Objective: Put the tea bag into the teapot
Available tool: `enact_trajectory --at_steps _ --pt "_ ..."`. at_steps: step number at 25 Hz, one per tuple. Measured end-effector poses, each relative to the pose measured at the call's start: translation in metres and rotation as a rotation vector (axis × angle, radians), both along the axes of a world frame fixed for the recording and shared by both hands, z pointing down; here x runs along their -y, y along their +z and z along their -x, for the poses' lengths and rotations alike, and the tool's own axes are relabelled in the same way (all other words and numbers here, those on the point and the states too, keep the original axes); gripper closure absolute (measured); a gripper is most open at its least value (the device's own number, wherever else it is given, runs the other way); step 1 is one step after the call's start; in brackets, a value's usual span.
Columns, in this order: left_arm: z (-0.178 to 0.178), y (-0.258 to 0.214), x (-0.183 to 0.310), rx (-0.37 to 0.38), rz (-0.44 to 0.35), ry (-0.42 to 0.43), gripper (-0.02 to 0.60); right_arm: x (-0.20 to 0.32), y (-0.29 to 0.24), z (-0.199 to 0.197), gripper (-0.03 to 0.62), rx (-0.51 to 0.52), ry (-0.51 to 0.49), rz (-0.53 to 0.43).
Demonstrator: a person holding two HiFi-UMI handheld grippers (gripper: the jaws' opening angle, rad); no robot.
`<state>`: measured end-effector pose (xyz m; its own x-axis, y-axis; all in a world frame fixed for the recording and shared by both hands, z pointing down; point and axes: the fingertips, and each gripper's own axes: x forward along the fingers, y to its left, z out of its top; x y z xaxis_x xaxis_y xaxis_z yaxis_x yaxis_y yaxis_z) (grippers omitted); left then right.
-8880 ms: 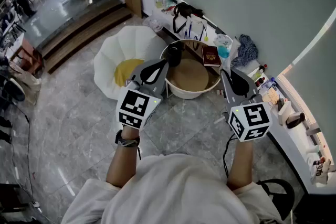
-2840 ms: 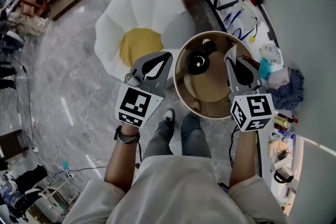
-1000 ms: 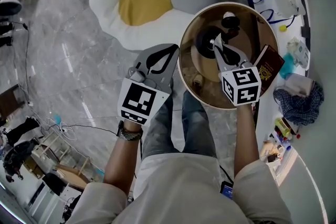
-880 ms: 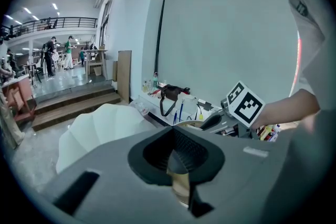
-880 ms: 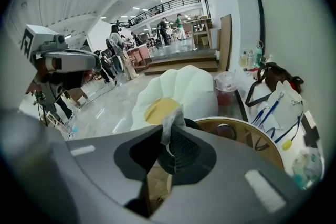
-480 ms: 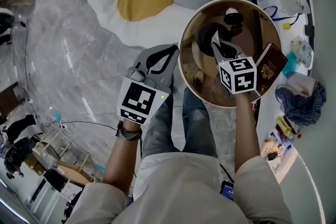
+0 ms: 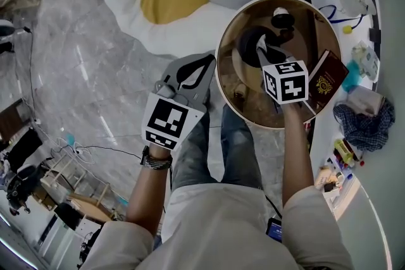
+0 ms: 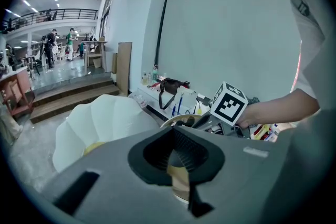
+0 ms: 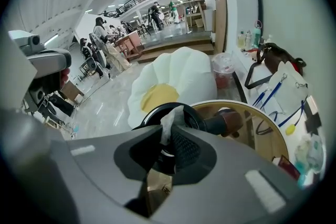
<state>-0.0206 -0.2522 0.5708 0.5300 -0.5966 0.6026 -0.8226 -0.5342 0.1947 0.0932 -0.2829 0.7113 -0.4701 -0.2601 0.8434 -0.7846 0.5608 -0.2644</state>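
Head view: my right claw (image 7: 261, 52) points down over the black teapot (image 7: 248, 42) on the round table (image 7: 229, 98), with a red booklet (image 7: 327, 79) on its right rim. My left claw (image 7: 205, 61) hangs outside the rim, over open floor. Left gripper view: jaws together, empty. Right gripper view: jaws clamped on the white tea bag (image 9: 169, 124), its long axis along the jaws and its free end towards the teapot's mouth.

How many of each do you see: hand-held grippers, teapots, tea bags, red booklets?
Grippers: 2 (left gripper, right gripper)
Teapot: 1
Tea bag: 1
Red booklet: 1
Total: 5
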Motion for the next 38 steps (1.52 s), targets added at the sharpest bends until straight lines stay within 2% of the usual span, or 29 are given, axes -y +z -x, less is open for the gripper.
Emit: enact_trajectory --at_steps 8,12,18,20,28,38 --pt "-0.001 0.002 -0.003 0.002 0.009 0.001 0.575 -0.002 -0.001 -0.002 0.523 -0.017 -0.011 0.031" --pt "-0.002 0.003 -0.004 -0.002 0.013 0.002 0.575 -0.004 -0.003 -0.002 0.488 -0.017 -0.017 0.039" --pt "-0.004 0.006 -0.006 -0.005 0.020 0.007 0.575 -0.005 -0.006 -0.007 0.482 -0.017 -0.005 0.040" --pt "-0.004 0.006 -0.006 -0.006 0.022 0.009 0.575 -0.005 -0.005 -0.008 0.488 -0.023 -0.008 0.039" --pt "-0.006 0.010 -0.011 -0.001 0.028 0.017 0.575 -0.001 -0.002 -0.010 0.588 -0.087 -0.070 0.021" --pt "0.000 0.014 -0.011 -0.002 0.042 0.016 0.575 0.003 0.008 -0.003 0.588 -0.220 -0.215 0.034"
